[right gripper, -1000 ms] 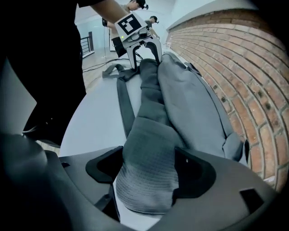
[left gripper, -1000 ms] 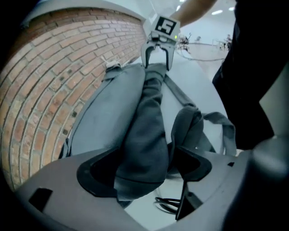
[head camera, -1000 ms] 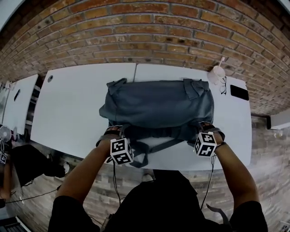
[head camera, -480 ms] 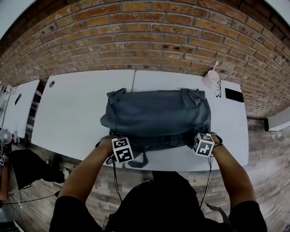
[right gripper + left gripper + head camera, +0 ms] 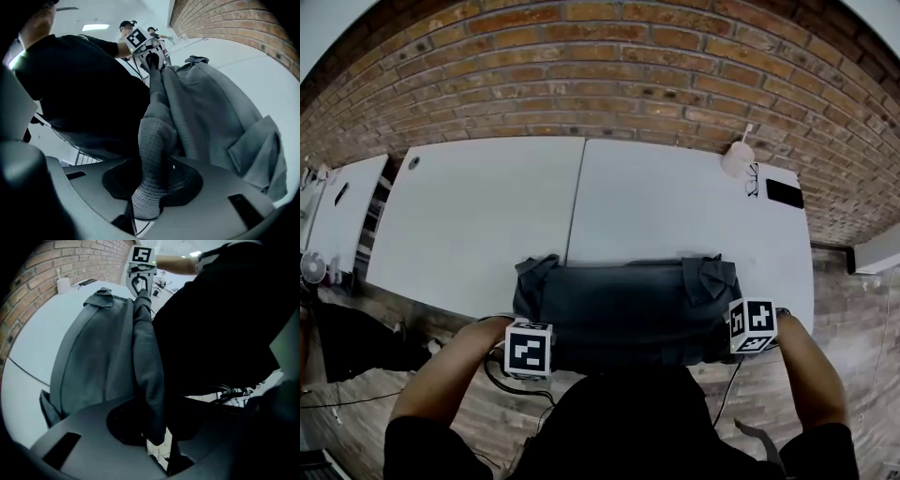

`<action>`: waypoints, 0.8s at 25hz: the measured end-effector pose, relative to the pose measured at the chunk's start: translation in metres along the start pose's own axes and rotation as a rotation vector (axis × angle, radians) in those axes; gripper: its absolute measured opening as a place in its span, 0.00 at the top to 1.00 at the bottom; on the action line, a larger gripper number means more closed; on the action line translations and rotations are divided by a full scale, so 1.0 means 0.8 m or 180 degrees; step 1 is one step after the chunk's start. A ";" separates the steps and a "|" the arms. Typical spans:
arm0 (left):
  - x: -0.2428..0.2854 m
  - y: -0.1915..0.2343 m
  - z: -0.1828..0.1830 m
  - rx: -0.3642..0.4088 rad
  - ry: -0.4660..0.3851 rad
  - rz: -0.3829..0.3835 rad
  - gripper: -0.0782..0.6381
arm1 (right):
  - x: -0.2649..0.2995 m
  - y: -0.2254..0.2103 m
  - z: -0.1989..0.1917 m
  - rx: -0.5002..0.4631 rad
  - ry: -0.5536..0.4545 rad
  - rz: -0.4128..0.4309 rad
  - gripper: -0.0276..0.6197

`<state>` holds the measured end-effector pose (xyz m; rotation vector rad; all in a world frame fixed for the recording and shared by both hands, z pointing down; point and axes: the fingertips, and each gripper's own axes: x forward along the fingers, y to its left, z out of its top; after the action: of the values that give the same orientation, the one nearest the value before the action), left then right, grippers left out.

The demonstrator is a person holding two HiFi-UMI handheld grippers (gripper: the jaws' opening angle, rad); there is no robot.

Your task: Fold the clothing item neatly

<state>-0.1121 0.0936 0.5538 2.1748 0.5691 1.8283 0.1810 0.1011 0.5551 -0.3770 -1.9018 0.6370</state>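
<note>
Two claws grip one grey garment [image 5: 623,314] at the near edge of the white surface [image 5: 675,202].
Left claw [image 5: 153,439] and right claw [image 5: 147,199] have just been closing, each now clamped on a bunched end of fabric; the folded garment stretches between them, just before the person's dark torso [image 5: 619,422].

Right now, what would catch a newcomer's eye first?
The dark grey garment stretches as a folded band along the near edge of the white table. The left gripper and right gripper each pinch one end of it, their jaws having just closed on the cloth.
</note>
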 end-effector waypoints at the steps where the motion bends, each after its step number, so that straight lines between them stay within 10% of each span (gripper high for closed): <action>1: -0.009 -0.003 0.001 0.0011 -0.0006 0.0033 0.79 | -0.008 0.005 0.005 -0.0016 -0.0042 0.0001 0.79; 9: -0.107 0.104 -0.010 -0.0409 -0.0382 0.1215 0.79 | -0.110 -0.079 0.050 0.0019 -0.0945 -0.1163 0.80; 14: -0.122 0.176 -0.013 -0.0549 0.0011 0.1915 0.79 | -0.120 -0.158 0.046 0.0393 -0.1097 -0.1700 0.80; 20: -0.058 0.246 -0.032 -0.0870 0.0497 0.1990 0.79 | -0.090 -0.233 0.017 0.0792 -0.0626 -0.2037 0.80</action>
<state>-0.1164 -0.1049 0.6013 2.1744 -0.3739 2.2160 0.2029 -0.0915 0.6066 0.4577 -1.9487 0.4740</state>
